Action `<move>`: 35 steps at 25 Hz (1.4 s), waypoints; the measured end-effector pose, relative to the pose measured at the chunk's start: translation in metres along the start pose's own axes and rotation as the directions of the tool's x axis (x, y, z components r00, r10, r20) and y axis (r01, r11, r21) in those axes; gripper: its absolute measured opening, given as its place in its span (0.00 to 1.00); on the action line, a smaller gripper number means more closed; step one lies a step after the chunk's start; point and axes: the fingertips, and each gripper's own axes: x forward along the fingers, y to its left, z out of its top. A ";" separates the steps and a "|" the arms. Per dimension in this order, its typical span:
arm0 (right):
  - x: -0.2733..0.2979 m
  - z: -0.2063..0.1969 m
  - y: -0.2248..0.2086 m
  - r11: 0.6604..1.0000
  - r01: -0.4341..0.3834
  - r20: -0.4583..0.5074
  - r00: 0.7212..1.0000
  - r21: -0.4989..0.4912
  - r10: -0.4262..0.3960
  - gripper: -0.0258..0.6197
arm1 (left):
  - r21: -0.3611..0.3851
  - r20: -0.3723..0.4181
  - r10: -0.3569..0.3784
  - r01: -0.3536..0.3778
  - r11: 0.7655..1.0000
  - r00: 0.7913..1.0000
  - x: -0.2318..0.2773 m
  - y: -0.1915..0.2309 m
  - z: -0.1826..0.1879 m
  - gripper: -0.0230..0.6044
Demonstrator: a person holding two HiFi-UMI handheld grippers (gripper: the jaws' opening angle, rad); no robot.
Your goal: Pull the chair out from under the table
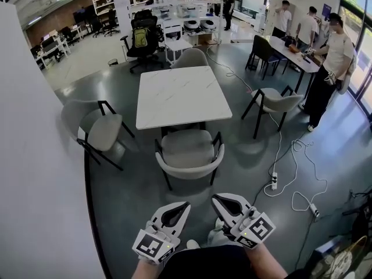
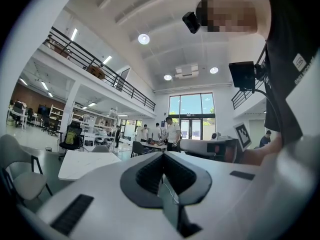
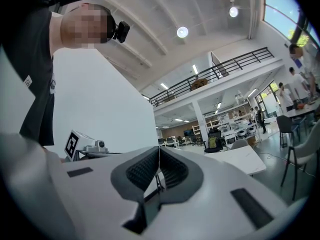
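Progress: not started; the grey chair (image 1: 189,151) stands tucked at the near edge of the white table (image 1: 180,95), its back toward you.
Grippers: your left gripper (image 1: 182,207) and right gripper (image 1: 217,200) are both pressed together and empty, well apart from the chair.
Left: reach the backrest, grip it, pull.
Around: a power strip (image 1: 274,181) with cable lies to the right, and I judge it is out of the path.

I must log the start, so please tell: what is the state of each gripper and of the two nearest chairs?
Left white gripper: shut, empty.
Right white gripper: shut, empty.
Near grey shell chair, black legs: pushed against white square table, untouched.
Left grey chair: standing apart from table.
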 end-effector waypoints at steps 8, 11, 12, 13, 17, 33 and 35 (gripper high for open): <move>0.017 -0.011 -0.021 1.000 0.017 -0.001 1.000 0.012 -0.017 0.06 | -0.005 -0.007 0.015 -0.015 1.000 1.000 0.011 0.027 -0.009 0.04; 0.021 -0.012 -0.034 1.000 0.018 0.000 1.000 0.021 -0.018 0.06 | -0.007 -0.009 0.024 -0.024 1.000 1.000 0.023 0.033 -0.009 0.04; 0.022 -0.012 -0.040 1.000 0.019 0.001 1.000 0.025 -0.019 0.06 | -0.005 -0.013 0.028 -0.028 1.000 1.000 0.028 0.035 -0.008 0.04; 0.024 -0.012 -0.046 0.999 0.019 0.002 1.000 0.029 -0.019 0.06 | -0.002 -0.017 0.033 -0.034 0.999 0.999 0.033 0.038 -0.008 0.04; 0.036 -0.017 -0.075 0.999 0.011 0.003 1.000 0.046 -0.011 0.06 | 0.002 -0.043 0.068 -0.068 0.998 0.997 0.052 0.055 -0.016 0.04; 0.090 -0.020 -0.234 0.992 -0.054 -0.028 0.998 0.115 0.057 0.06 | -0.006 -0.112 0.190 -0.192 0.981 0.975 0.184 0.129 -0.023 0.04; 0.097 -0.019 -0.253 0.990 -0.072 -0.032 0.997 0.119 0.076 0.06 | 0.002 -0.121 0.208 -0.209 0.978 0.971 0.201 0.135 -0.023 0.04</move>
